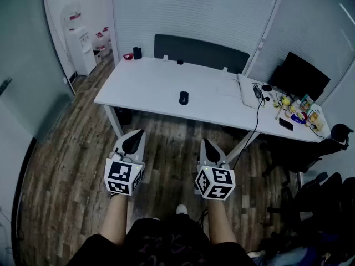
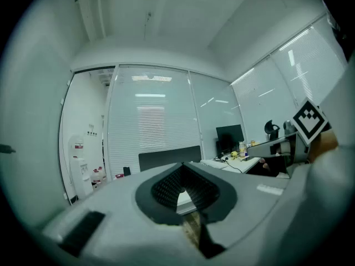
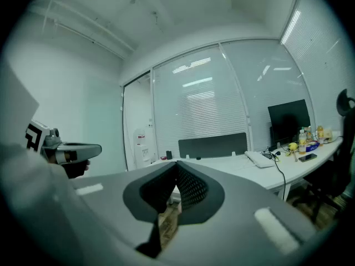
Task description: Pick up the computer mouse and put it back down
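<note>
The table was seen well ahead across the floor, out of reach, so the pick-up was judged not yet begun. The left tongs and right tongs were held level, side by side before the body, each closed on nothing, seemingly carried at rest ahead of an approach. The mouse was seen lying alone near the table's middle, bare surface all round, so a grasp was judged unhindered.

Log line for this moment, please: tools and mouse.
phase: pre-approach | left tool: shut, empty | right tool: shut, empty | mouse: on white table, untouched | both tools: short of the table edge
</note>
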A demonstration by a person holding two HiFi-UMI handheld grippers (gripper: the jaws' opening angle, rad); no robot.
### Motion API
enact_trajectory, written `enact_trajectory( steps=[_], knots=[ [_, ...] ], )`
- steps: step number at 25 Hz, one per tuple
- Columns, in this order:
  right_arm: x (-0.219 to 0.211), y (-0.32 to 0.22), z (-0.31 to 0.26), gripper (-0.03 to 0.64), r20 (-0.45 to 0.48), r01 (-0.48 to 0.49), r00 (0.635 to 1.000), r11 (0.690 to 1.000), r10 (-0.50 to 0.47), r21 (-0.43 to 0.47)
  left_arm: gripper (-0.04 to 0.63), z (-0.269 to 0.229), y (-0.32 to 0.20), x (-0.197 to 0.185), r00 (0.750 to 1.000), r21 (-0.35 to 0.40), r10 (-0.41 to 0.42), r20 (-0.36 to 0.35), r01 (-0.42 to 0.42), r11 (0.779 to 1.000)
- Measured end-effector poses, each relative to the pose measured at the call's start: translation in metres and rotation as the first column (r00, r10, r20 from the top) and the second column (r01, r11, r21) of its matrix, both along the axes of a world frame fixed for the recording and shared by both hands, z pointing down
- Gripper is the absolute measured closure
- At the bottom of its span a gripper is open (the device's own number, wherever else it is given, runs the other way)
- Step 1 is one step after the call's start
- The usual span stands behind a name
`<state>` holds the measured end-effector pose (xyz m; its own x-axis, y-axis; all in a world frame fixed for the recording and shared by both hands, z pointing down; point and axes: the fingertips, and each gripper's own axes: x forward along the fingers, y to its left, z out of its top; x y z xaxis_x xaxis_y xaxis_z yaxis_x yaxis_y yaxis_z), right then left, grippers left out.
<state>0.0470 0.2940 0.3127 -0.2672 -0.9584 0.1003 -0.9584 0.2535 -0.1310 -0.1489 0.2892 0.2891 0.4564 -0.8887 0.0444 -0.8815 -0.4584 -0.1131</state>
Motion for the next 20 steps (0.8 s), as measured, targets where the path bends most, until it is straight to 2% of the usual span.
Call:
enact_trajectory(
  steps=[7, 20],
  knots=[
    [-0.002, 0.004, 0.003, 0.607, -0.003, 0.0, 1.0, 1.0, 0.0, -0.002, 0.595, 0.003, 0.002, -0.002, 1.0, -0.008, -0.003, -0.015, 0.003, 1.0],
    [-0.009, 0.01, -0.001, 0.606, -0.007, -0.011, 1.0, 0.999, 0.011, 0.03, 0.595, 0.014, 0.009, -0.007, 1.0, -0.028, 0.003, 0.002, -0.003, 1.0]
  ],
)
